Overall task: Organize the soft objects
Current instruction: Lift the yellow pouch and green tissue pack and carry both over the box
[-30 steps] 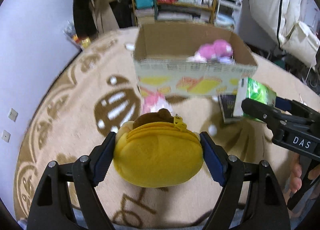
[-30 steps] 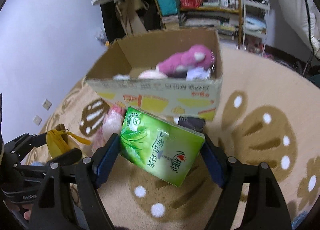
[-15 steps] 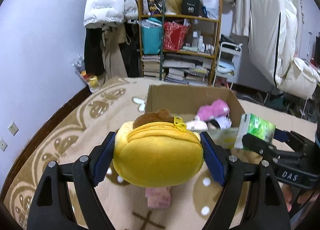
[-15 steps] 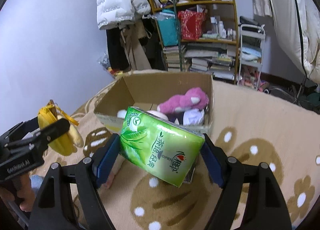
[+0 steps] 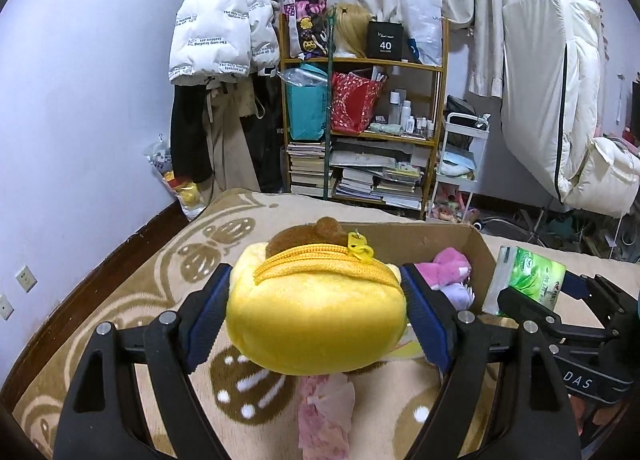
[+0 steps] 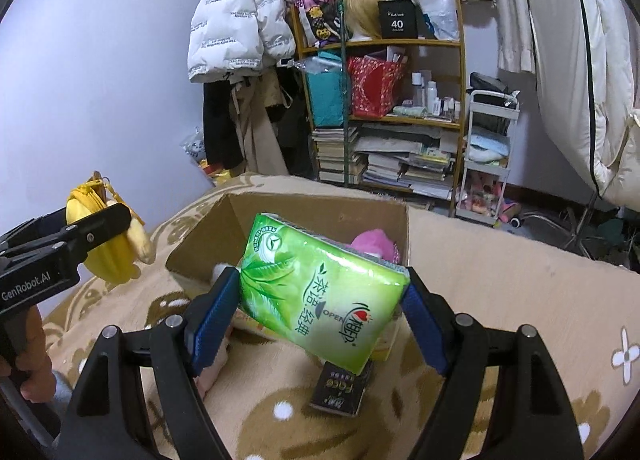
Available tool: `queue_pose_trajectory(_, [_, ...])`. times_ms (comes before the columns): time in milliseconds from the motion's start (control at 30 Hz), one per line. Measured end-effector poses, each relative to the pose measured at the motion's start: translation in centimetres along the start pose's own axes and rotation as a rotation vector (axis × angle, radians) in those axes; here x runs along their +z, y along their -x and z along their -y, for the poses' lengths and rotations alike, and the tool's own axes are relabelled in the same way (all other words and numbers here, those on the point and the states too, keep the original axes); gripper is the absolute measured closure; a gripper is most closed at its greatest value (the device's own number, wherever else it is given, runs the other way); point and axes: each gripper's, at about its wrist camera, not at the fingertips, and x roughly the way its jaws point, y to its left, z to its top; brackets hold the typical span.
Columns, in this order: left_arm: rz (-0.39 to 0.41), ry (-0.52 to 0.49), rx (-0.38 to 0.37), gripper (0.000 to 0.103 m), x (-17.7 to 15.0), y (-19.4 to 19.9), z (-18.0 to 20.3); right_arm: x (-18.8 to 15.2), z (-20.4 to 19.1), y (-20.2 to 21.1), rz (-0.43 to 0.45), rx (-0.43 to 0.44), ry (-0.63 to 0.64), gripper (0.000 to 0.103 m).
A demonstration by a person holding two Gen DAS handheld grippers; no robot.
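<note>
The left gripper (image 5: 316, 320) has its blue pads pressed into both ends of a yellow plush pouch (image 5: 316, 316), holding it off the carpet (image 5: 132, 300). The pouch's long axis runs crosswise from pad to pad, its zipper seam facing up and the yellow zipper pull (image 5: 360, 246) standing at the right end of the seam; a brown plush bump sits on the far side.

The right gripper (image 6: 320, 300) is clamped on a green tissue pack (image 6: 320, 292), also clear of the floor. The pack sits tilted between the pads, its long axis sloping from upper left down to lower right (the printed face is turned toward the camera).

Both held things hang in front of the open cardboard box (image 6: 316, 207), which stands on the carpet and holds a pink plush toy (image 5: 448, 268). A pink fabric item (image 5: 324, 408) lies on the carpet below the pouch, and a dark small packet (image 6: 340, 388) lies below the tissue pack.
</note>
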Motion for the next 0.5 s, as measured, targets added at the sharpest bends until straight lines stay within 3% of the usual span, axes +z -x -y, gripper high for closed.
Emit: queue_pose_trajectory(500, [0.015, -0.051, -0.016, 0.022, 0.7, -3.5, 0.9, 2.6, 1.6, -1.6, 0.049, -0.029, 0.02, 0.02])
